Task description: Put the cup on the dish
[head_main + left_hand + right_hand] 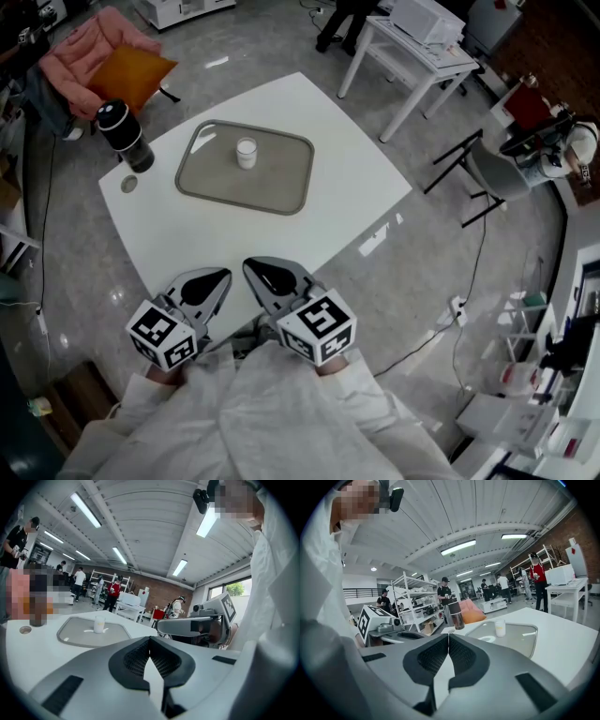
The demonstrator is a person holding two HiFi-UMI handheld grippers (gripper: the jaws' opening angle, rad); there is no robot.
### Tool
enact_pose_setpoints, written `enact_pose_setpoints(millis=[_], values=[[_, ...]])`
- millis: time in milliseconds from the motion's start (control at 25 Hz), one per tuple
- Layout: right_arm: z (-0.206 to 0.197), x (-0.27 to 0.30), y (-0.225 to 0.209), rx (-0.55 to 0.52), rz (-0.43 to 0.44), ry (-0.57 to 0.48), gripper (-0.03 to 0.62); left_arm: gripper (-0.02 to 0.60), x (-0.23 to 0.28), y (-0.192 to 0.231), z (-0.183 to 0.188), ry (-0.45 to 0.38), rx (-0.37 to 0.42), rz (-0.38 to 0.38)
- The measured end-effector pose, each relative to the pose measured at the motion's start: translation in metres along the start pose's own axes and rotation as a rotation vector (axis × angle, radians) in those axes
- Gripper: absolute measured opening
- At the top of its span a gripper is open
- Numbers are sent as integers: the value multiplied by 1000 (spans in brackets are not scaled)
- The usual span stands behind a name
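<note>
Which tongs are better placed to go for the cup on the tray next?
Right, marginally. Left tongs and right tongs are both shut and empty by the near edge of the table; the right tips line up more closely with the cup, which already stands on the tray.

The white square table (pixel 349 183) lies bare from its 6 o'clock edge, where the left gripper (pixel 222 276) and right gripper (pixel 250 266) hang with jaws together, up to the grey rounded-rectangle tray (pixel 281 183), leaving an open lane. The small white cup (pixel 247 152) stands alone on the tray, reachable from every side. At the tray's 9 o'clock a dark cylindrical tumbler (pixel 125 137) and, nearer, a small round disc (pixel 128 184) stand well apart from it. The table's 3 o'clock side is bare.
</note>
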State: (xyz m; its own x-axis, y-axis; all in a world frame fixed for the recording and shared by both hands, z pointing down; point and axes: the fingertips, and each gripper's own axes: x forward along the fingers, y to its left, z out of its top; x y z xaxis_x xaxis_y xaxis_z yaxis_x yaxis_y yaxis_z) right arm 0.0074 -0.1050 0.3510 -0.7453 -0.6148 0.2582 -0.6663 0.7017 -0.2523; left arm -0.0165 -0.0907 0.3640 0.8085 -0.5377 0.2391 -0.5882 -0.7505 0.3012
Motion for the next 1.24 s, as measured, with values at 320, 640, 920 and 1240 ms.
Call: enact_pose_setpoints(millis=[320, 640, 920, 1240], values=[[0, 2, 0, -33, -11, 12, 14, 8, 1, 3, 2, 2, 7, 0], [-1, -2, -3, -44, -19, 20, 14, 8, 2, 5, 2, 3, 5, 23], [2, -6, -7, -51, -27, 12, 14, 8, 7, 1, 6, -9, 27, 30], [3, -11, -12, -58, -35, 15, 14, 8, 8, 4, 9, -22, 25, 54]])
